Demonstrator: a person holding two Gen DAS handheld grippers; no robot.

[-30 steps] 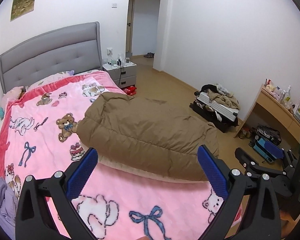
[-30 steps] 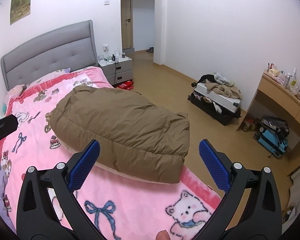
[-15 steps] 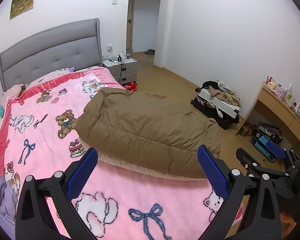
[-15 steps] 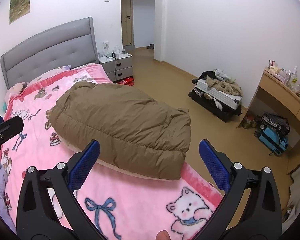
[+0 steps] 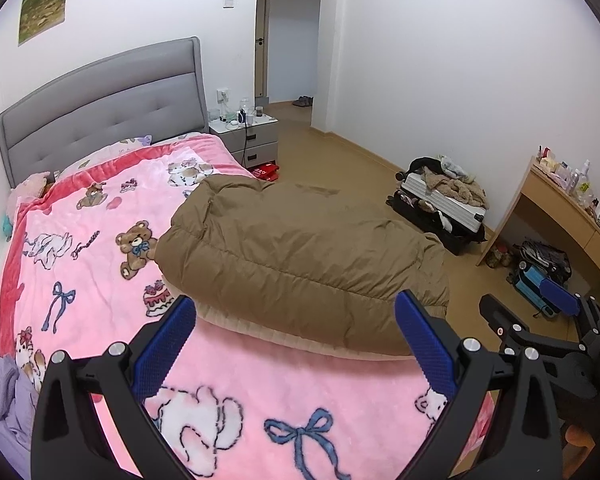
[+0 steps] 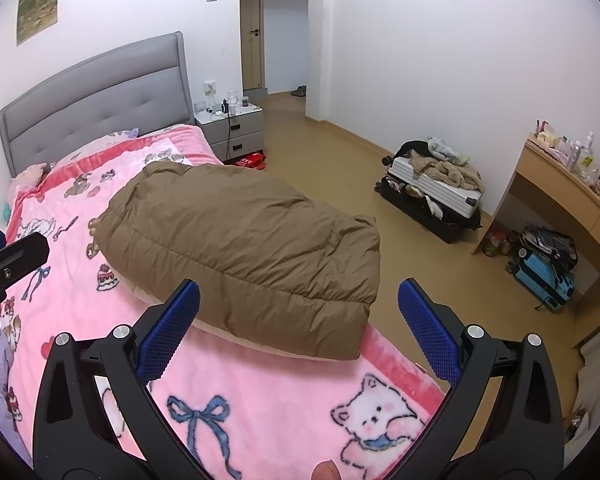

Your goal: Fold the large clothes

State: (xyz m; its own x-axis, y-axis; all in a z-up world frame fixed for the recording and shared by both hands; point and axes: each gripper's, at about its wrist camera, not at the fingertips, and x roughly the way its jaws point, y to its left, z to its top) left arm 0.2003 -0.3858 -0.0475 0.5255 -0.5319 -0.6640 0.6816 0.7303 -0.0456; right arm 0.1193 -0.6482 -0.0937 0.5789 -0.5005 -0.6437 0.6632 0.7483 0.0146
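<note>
A folded brown puffer coat (image 5: 300, 256) lies on the pink blanket (image 5: 84, 264) near the bed's edge. Left gripper (image 5: 296, 344) and right gripper (image 6: 298, 330) hover spread wide, empty. At 2 o'clock, an open suitcase (image 6: 432, 188); at 9 o'clock, purple fabric (image 5: 0, 400), perhaps clothing.

pink blanket (image 5: 100, 264), cursive word, unreadable

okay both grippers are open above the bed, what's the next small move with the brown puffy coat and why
Probably lower both grippers to the near edge of the brown quilted puffer coat. The left gripper and right gripper hover with jaws wide open, holding nothing, while the coat lies bulky on the pink cartoon-print blanket, apparently folded once. Gripping that edge would allow another fold.
</note>
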